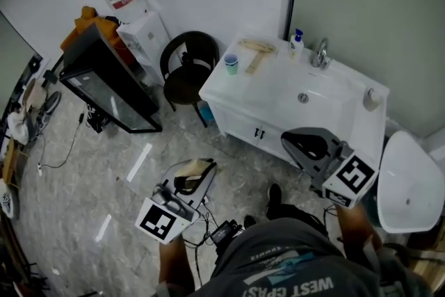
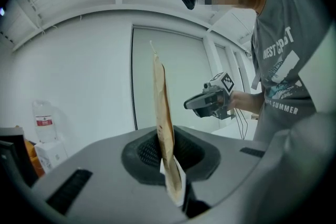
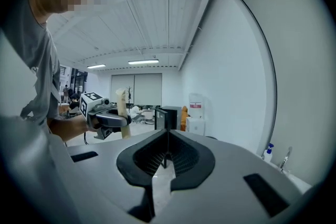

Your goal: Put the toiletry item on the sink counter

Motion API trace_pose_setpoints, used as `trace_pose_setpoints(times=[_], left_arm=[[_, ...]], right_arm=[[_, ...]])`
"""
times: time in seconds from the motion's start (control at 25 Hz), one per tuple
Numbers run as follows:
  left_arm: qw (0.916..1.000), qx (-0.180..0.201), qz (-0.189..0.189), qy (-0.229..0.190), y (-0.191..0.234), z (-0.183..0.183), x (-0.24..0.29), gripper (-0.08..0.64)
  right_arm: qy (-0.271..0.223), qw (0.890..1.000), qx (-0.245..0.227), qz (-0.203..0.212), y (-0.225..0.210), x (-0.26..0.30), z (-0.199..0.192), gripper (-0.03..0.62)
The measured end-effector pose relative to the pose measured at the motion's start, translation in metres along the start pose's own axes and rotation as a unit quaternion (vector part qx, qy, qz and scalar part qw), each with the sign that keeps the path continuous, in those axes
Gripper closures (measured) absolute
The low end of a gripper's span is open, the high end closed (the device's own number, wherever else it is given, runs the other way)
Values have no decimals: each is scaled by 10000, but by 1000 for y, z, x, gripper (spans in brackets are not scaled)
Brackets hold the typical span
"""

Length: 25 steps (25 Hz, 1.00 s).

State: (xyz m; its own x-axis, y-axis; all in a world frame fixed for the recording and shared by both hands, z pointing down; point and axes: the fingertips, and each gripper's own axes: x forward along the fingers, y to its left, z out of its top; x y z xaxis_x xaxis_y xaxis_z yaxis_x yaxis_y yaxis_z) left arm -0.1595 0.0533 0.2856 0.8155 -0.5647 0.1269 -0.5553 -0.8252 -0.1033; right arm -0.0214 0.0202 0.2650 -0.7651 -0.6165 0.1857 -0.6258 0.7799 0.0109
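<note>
My left gripper is shut on a flat tan toiletry item, held low over the floor in front of the white sink counter. In the left gripper view the item stands edge-on and upright between the jaws, with a thin string at its top. My right gripper hovers before the counter's front edge, shut and holding nothing. The right gripper view shows the left gripper with the tan item off to the left. The left gripper view shows the right gripper in a hand.
On the counter are a wooden brush, a small cup, a blue-capped bottle, a faucet and the basin. A black chair, water dispenser and dark cabinet stand left; a white bowl is right.
</note>
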Motion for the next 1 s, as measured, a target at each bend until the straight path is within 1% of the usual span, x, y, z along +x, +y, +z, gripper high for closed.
trace_pose_setpoints(times=[0.2,0.44,0.6,0.8,1.0], left_arm=[[9999,-53,99,56,13,2,22,538],[9995,-16,279,126,32,6,51,538],[9990,-4,413,164,43,11,75,537],[9981,22,573,240,57,14,106,538],[9973,94,653,307,68,16,141,538]], right_arm=[[10,9999,54,118,-29,12,-1,560],[-25,9995,74,302,-66,25,1,560],[-86,9990,67,432,-93,32,3,560],[-60,9986,23,521,-133,35,-3,560],[-102,9980,5,621,-169,35,-6,560]])
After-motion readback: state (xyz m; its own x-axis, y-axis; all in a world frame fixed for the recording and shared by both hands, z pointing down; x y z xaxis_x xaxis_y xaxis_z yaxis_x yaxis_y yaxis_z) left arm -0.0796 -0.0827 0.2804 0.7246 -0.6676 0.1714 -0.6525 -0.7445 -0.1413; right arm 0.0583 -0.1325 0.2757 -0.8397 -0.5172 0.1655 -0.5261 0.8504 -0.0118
